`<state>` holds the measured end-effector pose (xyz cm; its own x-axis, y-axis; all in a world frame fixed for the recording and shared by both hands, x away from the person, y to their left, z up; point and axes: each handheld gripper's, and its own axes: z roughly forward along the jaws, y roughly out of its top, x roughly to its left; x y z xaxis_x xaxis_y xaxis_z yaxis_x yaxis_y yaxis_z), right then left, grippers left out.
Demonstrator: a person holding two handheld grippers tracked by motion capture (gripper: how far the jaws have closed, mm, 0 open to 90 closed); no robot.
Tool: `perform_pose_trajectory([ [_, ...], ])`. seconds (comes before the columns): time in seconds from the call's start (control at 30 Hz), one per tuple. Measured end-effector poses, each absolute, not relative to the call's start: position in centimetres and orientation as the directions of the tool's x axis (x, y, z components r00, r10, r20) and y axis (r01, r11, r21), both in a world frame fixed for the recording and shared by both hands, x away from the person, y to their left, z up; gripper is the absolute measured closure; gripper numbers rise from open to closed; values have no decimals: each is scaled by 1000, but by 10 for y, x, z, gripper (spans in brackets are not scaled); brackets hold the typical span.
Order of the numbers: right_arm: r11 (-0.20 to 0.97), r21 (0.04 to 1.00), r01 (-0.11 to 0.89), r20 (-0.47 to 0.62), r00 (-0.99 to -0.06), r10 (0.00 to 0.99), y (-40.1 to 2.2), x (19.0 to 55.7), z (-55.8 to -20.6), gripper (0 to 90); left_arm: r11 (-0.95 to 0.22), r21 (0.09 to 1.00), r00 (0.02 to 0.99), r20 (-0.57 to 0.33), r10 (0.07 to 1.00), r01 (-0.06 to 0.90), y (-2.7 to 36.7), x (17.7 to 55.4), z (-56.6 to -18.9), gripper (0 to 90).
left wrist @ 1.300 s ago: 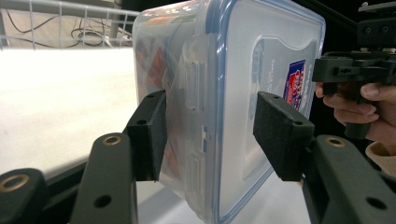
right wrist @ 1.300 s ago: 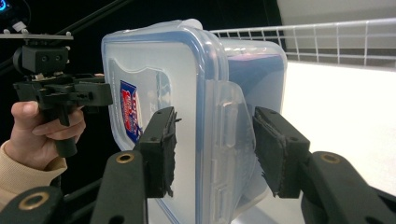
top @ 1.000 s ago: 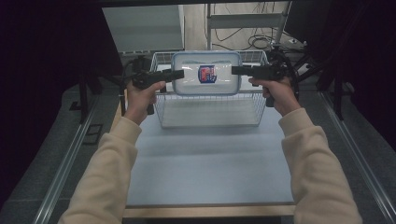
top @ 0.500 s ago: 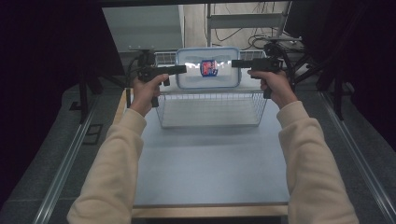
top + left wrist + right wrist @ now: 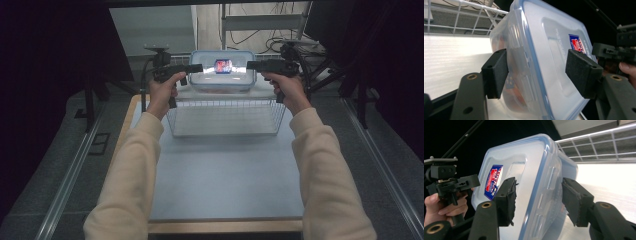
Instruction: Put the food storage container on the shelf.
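1. At the far side of the wire basket [image 5: 225, 102], a clear lidded container [image 5: 222, 70] with a blue seal and a red-and-blue label [image 5: 223, 66] lay level on a pale surface. Wire rails showed behind it in both gripper views. Whether it sat inside the basket's far end or just past its far rim could not be told.
2. Left of the container, at the basket's far left corner, the left gripper [image 5: 197, 67] pointed level at the container's end. Its jaws had just been opening and stood spread, with the container's end between them. One pad [image 5: 496, 70] lay close beside the underside and the other stood clear of the lid.
3. Right of the container, at the basket's far right corner, the right gripper [image 5: 250, 65] mirrored this. Its jaws had just been opening too. One pad [image 5: 507, 195] lay close to the lid, contact uncertain, and the other was apart from the base.
4. Near side of the basket: bare grey table [image 5: 225, 175], the person's sleeves crossing it.
5. Step in hand, as judged: letting go of the container after setting it down.
6. Next move, as judged: draw both grippers straight outward, away from the container's ends. Keep the pads off the lid clips and the basket wires so the container is not dragged.
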<state>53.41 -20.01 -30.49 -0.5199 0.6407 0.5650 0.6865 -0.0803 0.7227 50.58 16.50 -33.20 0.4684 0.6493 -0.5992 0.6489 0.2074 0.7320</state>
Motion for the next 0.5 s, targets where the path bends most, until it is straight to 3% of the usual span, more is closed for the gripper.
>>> perform_pose_trajectory([
  [0.23, -88, 727, 681, 537, -483, 692, -195, 535, -309, 406, 213, 722, 458, -608, 648, 658, 163, 512, -338, 276],
  [0.5, -87, 798, 596, 477, -538, 695, -202, 520, -299, 324, 226, 778, 471, -555, 686, 587, 171, 493, -325, 236],
])
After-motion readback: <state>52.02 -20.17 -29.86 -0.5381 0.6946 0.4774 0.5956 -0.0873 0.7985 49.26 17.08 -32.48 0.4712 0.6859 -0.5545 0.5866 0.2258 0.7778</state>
